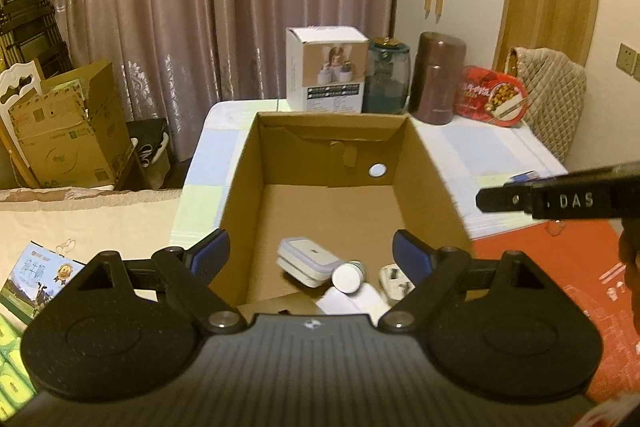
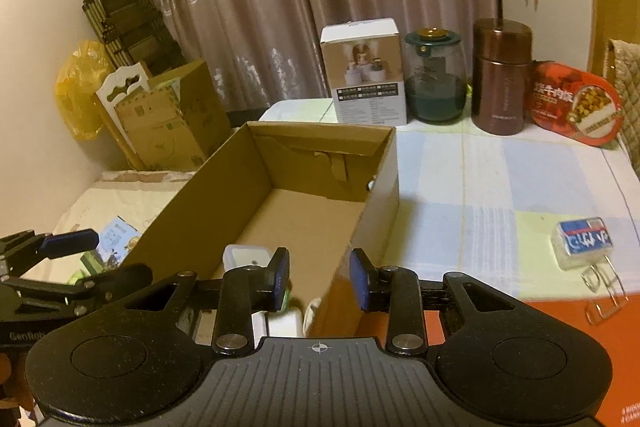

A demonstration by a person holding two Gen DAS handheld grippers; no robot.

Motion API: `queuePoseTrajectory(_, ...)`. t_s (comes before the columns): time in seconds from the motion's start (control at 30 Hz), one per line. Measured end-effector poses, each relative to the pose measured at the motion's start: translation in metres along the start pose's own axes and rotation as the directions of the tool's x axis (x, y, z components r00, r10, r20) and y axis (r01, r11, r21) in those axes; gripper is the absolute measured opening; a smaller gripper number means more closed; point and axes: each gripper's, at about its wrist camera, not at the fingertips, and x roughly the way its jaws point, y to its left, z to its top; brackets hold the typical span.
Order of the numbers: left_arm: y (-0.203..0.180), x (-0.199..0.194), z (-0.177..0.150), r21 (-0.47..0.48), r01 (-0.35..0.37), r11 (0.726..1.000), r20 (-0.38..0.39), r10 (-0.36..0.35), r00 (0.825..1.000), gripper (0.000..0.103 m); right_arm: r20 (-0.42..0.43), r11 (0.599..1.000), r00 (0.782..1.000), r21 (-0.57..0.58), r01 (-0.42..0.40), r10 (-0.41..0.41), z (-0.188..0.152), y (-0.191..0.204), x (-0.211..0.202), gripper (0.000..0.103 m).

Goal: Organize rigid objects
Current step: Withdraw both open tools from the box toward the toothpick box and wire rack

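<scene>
Table (image 2: 500,179): flat top under a smooth cloth of pale blue, green and white checks; the landmark, the cardboard box (image 1: 336,163), stands on it.
Cardboard box: brown, rectangular, open-topped, matte walls with a round hole in the far one.
Row behind the box: a white carton (image 2: 366,71), a green-tinted glass jar (image 2: 436,79), a glossy brown cylinder flask (image 2: 502,77) and a red oval tin (image 2: 576,105).
Left gripper (image 1: 312,255): black, blue ribbed pads, jaws spread wide over the box's near end, empty and touching nothing.
Right gripper (image 2: 319,279): same build, jaws parted only a narrow way above the box's near right wall, nothing between the pads.
White case (image 1: 310,261): rounded rectangular plastic, lying on the box floor at its near end.
White cylinder (image 1: 348,277): beside the case, its flat round end facing up.
White plug (image 1: 394,277): blocky, just right of the cylinder inside the box.
Blue-labelled packet (image 2: 582,241): clear-wrapped, on the cloth well right of the box.
</scene>
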Motion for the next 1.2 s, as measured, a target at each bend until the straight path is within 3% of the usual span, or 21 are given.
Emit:
queuePoseTrajectory(0.3, -0.041, -0.041, -0.001, -0.019, 0.053, 0.998, 0.033, -0.052, 0.998, 0.086, 0.059, 0.999, 0.998, 0.044, 0.024, -0.027, -0.032, -0.021, -0.067, 0.041)
queuePoseTrajectory(0.63, -0.114, -0.065, -0.007, -0.013, 0.161, 0.987, 0.055, -0.160, 0.986, 0.086, 0.104, 0.980, 0.980, 0.124, 0.155, -0.168, -0.077, -0.083, -0.143, 0.052)
queuePoseTrajectory(0.93, -0.178, -0.053, -0.013, 0.020, 0.231, 0.973, 0.018, -0.231, 0.973, 0.086, 0.113, 0.948, 0.954, 0.189, 0.254, -0.278, -0.102, -0.150, -0.188, 0.062)
queuePoseTrajectory(1.2, -0.213, -0.014, -0.010, 0.046, 0.221, 0.974, -0.018, -0.221, 0.975, 0.086, 0.118, 0.957, 0.955, 0.140, 0.254, -0.271, -0.104, -0.194, -0.181, 0.072)
